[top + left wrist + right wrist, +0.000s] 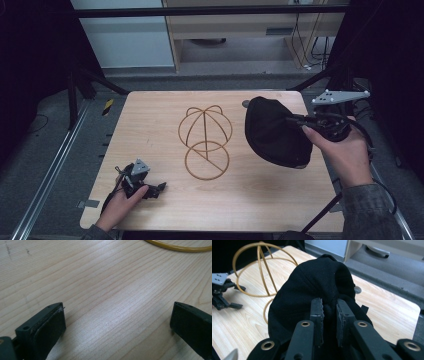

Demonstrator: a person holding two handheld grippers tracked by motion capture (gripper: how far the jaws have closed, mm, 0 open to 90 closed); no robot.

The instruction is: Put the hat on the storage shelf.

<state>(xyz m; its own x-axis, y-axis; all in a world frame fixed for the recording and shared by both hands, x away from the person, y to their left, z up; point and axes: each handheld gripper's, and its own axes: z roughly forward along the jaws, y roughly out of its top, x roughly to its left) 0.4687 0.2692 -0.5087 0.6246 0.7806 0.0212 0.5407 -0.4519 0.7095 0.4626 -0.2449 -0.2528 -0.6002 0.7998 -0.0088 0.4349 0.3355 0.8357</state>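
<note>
Black fabric of the cap (312,290) was pinched between the jaws of the right gripper (329,315), which were closed narrow on a fold of it, as seen in the right gripper view. In the high view the cap (272,131) was held clear of the wooden table (150,125), hanging ahead of and below the right gripper (296,120), with its hollow side turned toward the wire hat stand (205,142). The stand was placed well apart from the held cap, beyond its far side from the tongs, upright on its ring base.

The step in hand was judged to be the carrying of the cap onto the stand's domed top. For a clean result, the grip was best kept firm on the fold, and the cap raised above the dome before being lowered, so that the light wire frame was not pushed over. The opening was to be centred over the dome.

The left gripper (145,186) was rested low on the table near the stand's base ring (177,247), its jaws wide apart and holding nothing. It was judged available to steady the base.
</note>
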